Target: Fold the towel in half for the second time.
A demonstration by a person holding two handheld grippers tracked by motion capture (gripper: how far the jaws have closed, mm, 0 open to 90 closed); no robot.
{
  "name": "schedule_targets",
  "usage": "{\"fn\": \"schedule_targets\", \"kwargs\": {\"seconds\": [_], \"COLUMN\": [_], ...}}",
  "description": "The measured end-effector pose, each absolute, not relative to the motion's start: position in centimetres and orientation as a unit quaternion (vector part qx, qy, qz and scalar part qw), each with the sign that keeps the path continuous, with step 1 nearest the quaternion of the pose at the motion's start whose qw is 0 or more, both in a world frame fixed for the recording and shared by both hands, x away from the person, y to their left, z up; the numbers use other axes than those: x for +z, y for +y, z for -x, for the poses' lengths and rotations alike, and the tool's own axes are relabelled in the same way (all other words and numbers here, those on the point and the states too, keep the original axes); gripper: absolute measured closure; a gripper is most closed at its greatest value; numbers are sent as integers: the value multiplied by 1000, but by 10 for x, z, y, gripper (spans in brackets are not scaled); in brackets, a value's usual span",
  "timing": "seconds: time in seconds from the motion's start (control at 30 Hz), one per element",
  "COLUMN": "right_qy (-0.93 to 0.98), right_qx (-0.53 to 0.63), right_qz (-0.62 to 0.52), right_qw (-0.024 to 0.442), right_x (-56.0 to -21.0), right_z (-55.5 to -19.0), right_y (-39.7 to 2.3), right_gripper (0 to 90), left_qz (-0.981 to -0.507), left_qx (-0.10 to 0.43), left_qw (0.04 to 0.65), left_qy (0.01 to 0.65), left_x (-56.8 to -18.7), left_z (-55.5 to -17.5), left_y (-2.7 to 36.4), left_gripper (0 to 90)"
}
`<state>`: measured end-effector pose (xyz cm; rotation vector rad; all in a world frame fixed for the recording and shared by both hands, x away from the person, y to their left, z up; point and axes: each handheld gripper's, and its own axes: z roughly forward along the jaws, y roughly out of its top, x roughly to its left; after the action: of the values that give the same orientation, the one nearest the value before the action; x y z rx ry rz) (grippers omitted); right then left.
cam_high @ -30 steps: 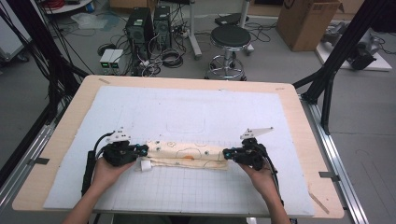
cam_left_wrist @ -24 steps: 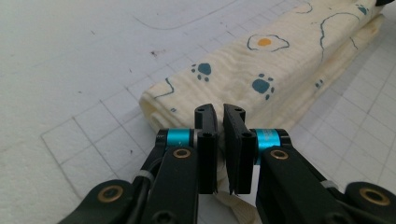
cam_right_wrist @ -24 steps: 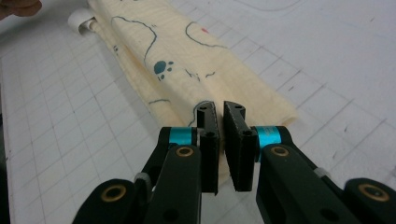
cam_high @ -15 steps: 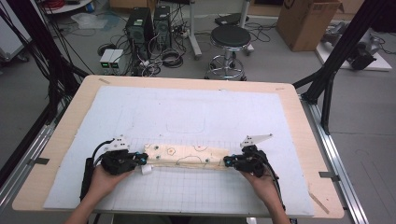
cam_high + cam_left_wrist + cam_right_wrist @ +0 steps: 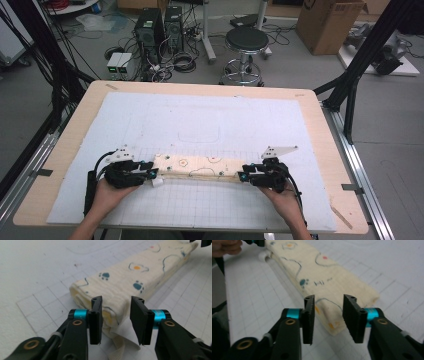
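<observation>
The left gripper, just opening, stands parted around the folded cloth's near end

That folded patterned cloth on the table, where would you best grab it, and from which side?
Probably at its two short ends, one gripper coming in level from each side. The folded cloth lies flat as a long narrow strip, and its stacked layers show at the ends, where the left gripper and right gripper already sit open.
</observation>
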<state>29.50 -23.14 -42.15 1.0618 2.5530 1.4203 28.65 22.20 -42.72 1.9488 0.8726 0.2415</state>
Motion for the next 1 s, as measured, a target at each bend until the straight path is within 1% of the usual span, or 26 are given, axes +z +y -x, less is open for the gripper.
{"fn": "schedule_targets", "kwargs": {"seconds": [0.07,0.17,0.2,0.23,0.27,0.3,0.33,0.37,0.4,0.47,0.67,0.73,0.83,1.0], "right_qy": [818,820,820,823,824,828,833,836,840,843,851,853,863,877], "right_qx": [467,471,473,470,470,465,459,454,450,445,432,428,410,380], "right_qz": [-334,-325,-321,-319,-315,-312,-310,-307,-305,-302,-299,-298,-294,-293], "right_qw": [23,25,27,25,23,19,19,19,13,8,-7,-9,-8,-6], "right_x": [-413,-401,-399,-396,-396,-395,-394,-395,-396,-399,-408,-411,-417,-427], "right_z": [-295,-298,-300,-301,-303,-305,-306,-308,-310,-313,-319,-320,-321,-321], "right_y": [-230,-221,-217,-211,-207,-201,-194,-187,-179,-168,-140,-135,-128,-123], "right_gripper": [574,562,572,606,640,689,751,781,807,838,861,863,863,863], "left_qz": [-789,-785,-785,-786,-788,-790,-793,-797,-799,-811,-828,-838,-852,-862], "left_qx": [104,108,109,110,108,107,105,103,103,99,97,97,101,112], "left_qw": [488,497,498,499,498,497,495,492,490,479,462,445,416,390], "left_qy": [359,354,351,349,345,344,340,334,333,321,304,302,300,303], "left_x": [-421,-414,-412,-412,-411,-411,-410,-410,-411,-412,-416,-421,-427,-433], "left_z": [-288,-291,-292,-293,-295,-296,-297,-298,-299,-301,-305,-307,-308,-308], "left_y": [222,215,212,208,204,199,194,187,182,172,151,147,145,148], "left_gripper": [572,556,559,575,608,660,728,795,832,865,871,872,872,865]}}
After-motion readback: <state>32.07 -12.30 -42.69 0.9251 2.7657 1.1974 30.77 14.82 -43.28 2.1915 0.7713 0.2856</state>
